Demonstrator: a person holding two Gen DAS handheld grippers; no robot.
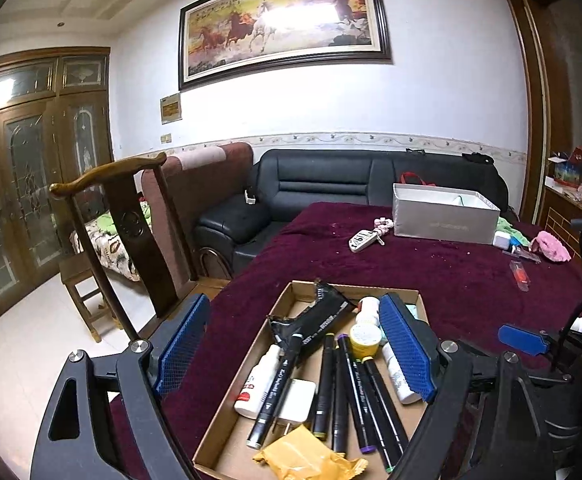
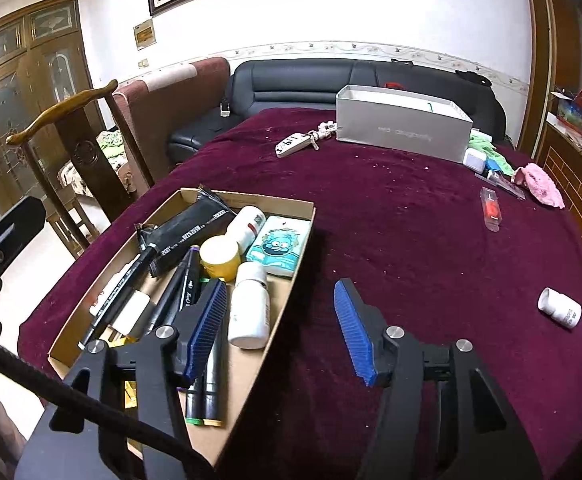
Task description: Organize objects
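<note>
White bottle (image 2: 560,307) sideways, cap leftward

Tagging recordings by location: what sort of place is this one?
Most likely a home living room: a black leather sofa against the wall, a large framed horse painting above it, and a table with a dark red velvety cloth.

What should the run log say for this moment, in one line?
left gripper: open, over tray | right gripper: open, empty | bottle loose on cloth

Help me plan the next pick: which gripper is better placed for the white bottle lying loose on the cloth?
Right. The bottle lies to the right of the open, empty right gripper. The left gripper, also open, hangs over the tray.
</note>
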